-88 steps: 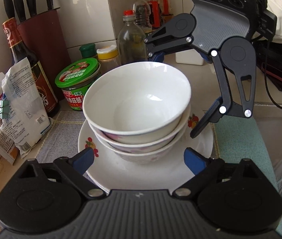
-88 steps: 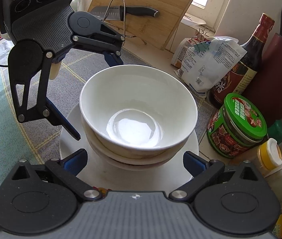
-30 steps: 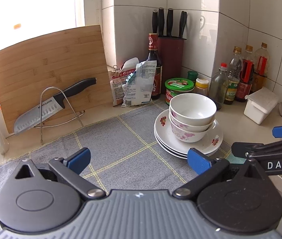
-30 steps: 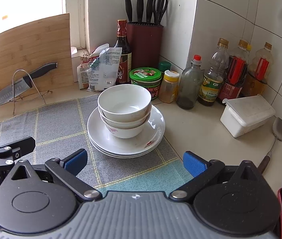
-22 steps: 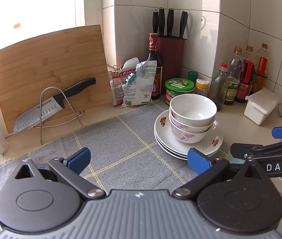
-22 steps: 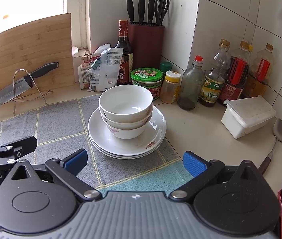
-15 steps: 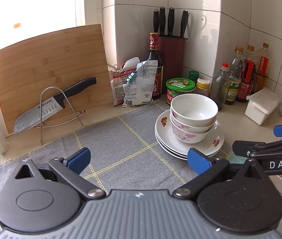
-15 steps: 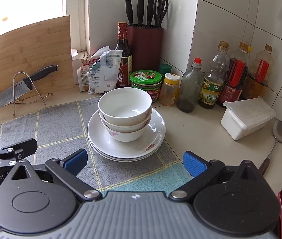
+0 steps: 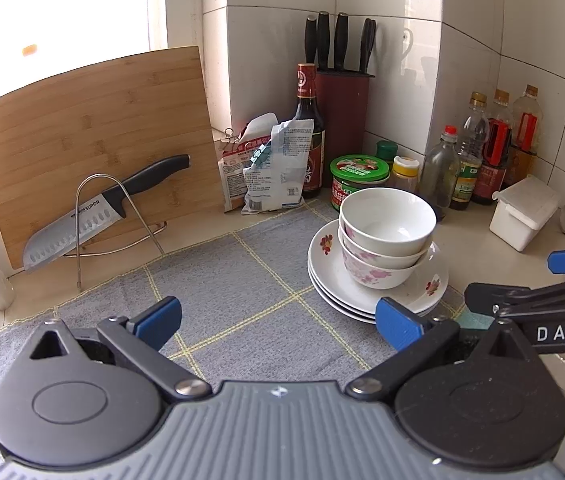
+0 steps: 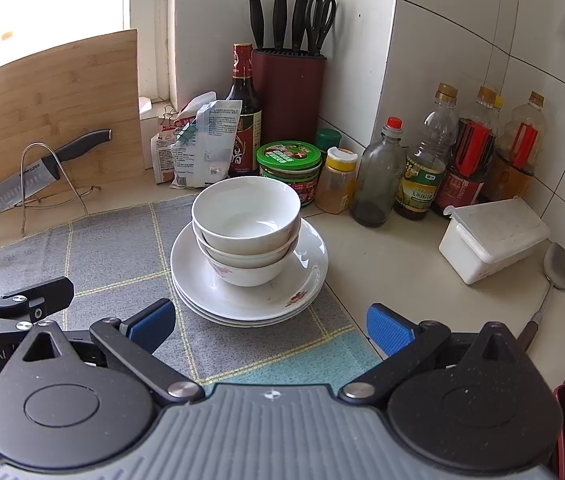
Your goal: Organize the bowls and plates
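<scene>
Three white bowls (image 9: 386,236) (image 10: 247,228) are nested one inside another on a stack of three white flowered plates (image 9: 324,264) (image 10: 194,280), near the back corner of the counter on the edge of a grey checked cloth (image 9: 218,288). My left gripper (image 9: 278,320) is open and empty, well back from the stack and to its left. My right gripper (image 10: 270,328) is also open and empty, just in front of the plates. One finger of each gripper shows at the edge of the other's view.
Behind the stack stand a green-lidded jar (image 10: 288,166), a yellow-capped jar (image 10: 340,180), several bottles (image 10: 422,172), a knife block (image 10: 288,96) and bags (image 10: 198,140). A white lidded box (image 10: 490,236) and a spoon (image 10: 554,280) lie right. A cutting board (image 9: 94,136) and a knife (image 9: 102,212) on a wire rack stand left.
Since 2.9 s ago both grippers have pulled far back from the bowl stack, which stays on the plates. Over the last second the views barely shift.
</scene>
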